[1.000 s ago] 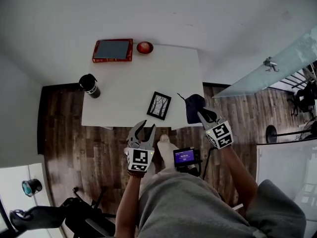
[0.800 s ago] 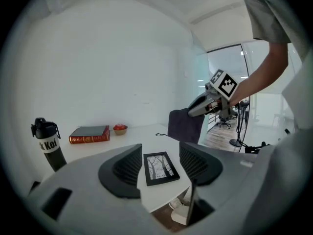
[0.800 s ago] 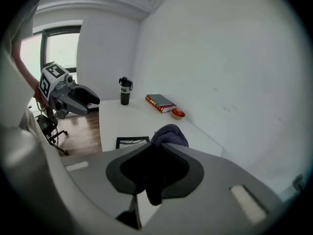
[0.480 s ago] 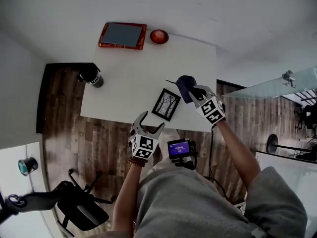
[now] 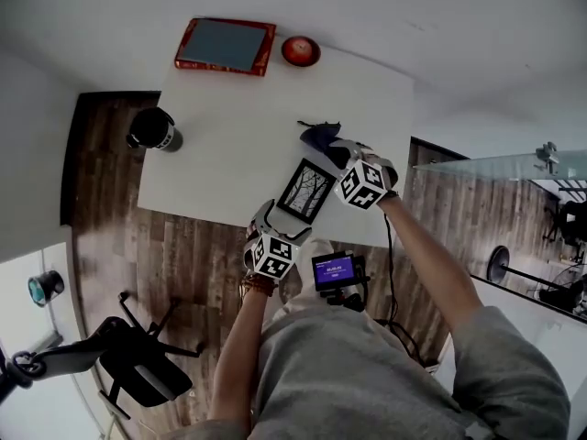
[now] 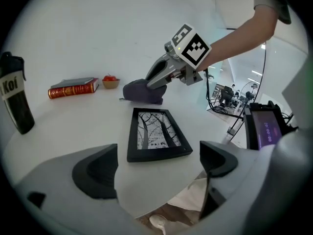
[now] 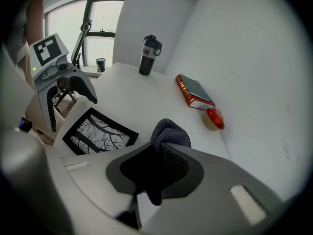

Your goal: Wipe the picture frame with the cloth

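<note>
Checking in from the remote seat. The picture frame (image 5: 309,191) is lying flat on the white table (image 5: 229,145), close to the near edge and over toward the right side, turned a bit askew to that edge. My right tongs (image 5: 335,151) are clamped tight on the dark cloth (image 5: 319,137), which is bunched up and poking out past the tips. The wad is down at the table just beyond the frame's far end, really close to it, but I honestly can't tell if it's touching the frame or not. My left tongs (image 5: 281,220) are at the near edge of the table with the jaws opening. They're spread wide and the pads are pressing on nothing, and the near end of the frame shows right ahead of them in the gap. Other stuff on the table: a red book (image 5: 226,46) at the far left corner, a little bowl (image 5: 300,50) with something red in it just beside the book along the far edge, and a black bottle (image 5: 151,128) standing upright at the left edge, well apart from the frame.
</note>
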A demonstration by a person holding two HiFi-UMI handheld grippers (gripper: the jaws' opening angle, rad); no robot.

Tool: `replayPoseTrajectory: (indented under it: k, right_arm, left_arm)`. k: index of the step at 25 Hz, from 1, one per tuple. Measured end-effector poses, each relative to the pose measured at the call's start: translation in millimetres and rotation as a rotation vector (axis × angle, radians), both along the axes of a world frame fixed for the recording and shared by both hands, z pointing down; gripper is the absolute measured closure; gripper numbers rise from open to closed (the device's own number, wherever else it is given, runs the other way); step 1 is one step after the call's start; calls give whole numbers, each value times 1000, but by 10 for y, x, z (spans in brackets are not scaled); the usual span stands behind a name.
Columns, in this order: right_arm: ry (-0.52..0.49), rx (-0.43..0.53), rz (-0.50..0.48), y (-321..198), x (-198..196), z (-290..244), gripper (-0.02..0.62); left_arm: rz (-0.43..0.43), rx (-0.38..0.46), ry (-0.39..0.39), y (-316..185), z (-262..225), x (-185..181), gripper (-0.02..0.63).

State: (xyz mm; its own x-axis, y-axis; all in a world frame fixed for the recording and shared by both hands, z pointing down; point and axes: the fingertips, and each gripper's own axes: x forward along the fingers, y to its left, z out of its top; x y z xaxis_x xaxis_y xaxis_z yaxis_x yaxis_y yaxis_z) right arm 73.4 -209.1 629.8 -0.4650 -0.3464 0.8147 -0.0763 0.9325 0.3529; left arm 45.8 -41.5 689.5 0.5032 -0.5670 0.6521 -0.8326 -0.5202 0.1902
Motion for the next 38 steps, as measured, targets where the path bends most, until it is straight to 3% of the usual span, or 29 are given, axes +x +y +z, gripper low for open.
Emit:
replayPoseTrajectory:
  k: [5, 12, 21, 27, 38]
  right_arm:
    - [21, -132, -42, 364, -183, 378, 541]
    - [33, -189, -2, 577, -278, 602, 541]
    - [28, -210, 43, 663, -306, 676, 538]
    - [9, -277, 104, 702, -323, 682, 538]
    - [-3, -323, 145, 804, -358, 674, 538]
  left_arm:
    - [9, -46, -46, -6, 185, 35, 88]
    - [14, -11, -141, 11, 259, 11, 117]
    - [37, 9, -151, 9, 251, 24, 130]
    - [41, 8, -143, 34, 239, -9, 164]
    - [43, 12, -150, 26, 239, 0, 163]
